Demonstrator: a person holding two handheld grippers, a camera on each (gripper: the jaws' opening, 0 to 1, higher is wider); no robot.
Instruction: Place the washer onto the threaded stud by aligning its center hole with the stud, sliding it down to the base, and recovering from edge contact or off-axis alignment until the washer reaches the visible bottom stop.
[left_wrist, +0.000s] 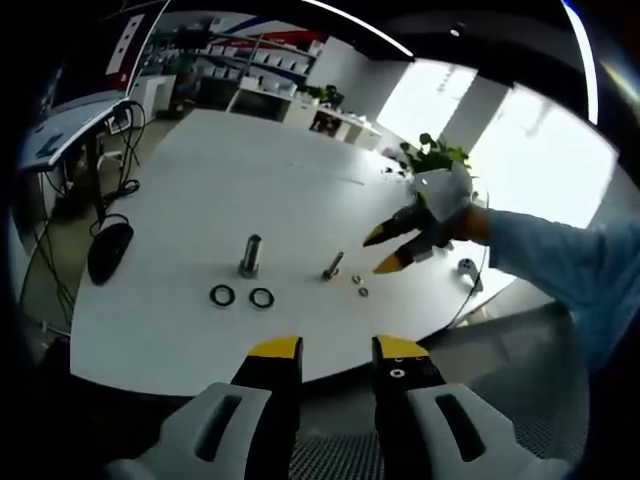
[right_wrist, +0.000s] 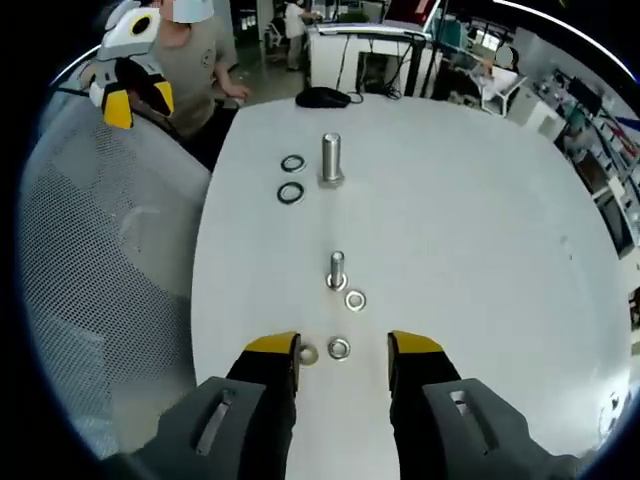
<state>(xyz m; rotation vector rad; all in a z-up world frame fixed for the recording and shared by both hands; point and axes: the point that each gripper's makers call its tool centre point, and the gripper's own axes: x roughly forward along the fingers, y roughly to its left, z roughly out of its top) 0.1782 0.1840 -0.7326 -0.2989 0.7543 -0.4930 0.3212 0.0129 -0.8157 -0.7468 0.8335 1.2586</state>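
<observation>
Both claws empty, washers all on the white table (right_wrist: 480, 250)

My right claw (right_wrist: 343, 350) hangs wide open right over the near edge, with one small washer (right_wrist: 339, 348) lying between its jaws, another (right_wrist: 308, 354) just beside the left jaw, and a third (right_wrist: 355, 299) touching close by the small threaded stud (right_wrist: 337, 270). Farther off stands a bigger stud (right_wrist: 331, 158) with two dark rings (right_wrist: 291, 178) to its left. My left claw (left_wrist: 337, 348) is open too, off the table edge, holding nothing.

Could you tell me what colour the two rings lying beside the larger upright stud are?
The two rings are black, clearest in the right gripper view beside the larger stud.
</observation>
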